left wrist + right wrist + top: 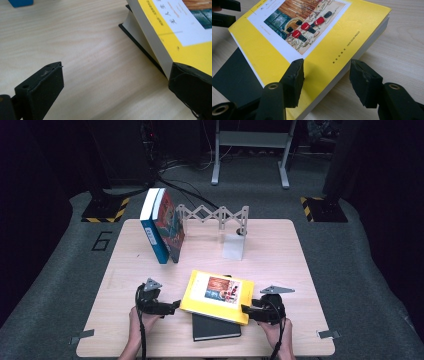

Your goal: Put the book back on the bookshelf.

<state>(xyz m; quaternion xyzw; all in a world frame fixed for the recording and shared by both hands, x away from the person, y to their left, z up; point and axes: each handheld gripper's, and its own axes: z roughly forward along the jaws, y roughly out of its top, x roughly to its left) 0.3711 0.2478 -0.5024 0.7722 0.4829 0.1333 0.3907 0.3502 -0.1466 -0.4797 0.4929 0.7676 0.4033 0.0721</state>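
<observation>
A yellow book (215,292) (324,50) hangs tilted over a black book (215,329) (234,80) that lies flat near the table's front edge. My left gripper (175,307) (116,75) stands wide open at the yellow book's left corner. One of its jaws touches that corner of the yellow book (190,47); the other is far off over bare wood. The black book's edge (142,51) shows beneath. My right gripper (246,309) (327,71) straddles the book's right corner. One jaw rests on the cover, and a sliver of table shows between the other and the book's edge.
Two books stand upright at the back left, a blue one (155,227) (21,2) and a colourful one (170,225). A grey folding rack (215,215) with a white end block (234,246) stands at the back middle. Bare wooden table (300,270) lies to the right.
</observation>
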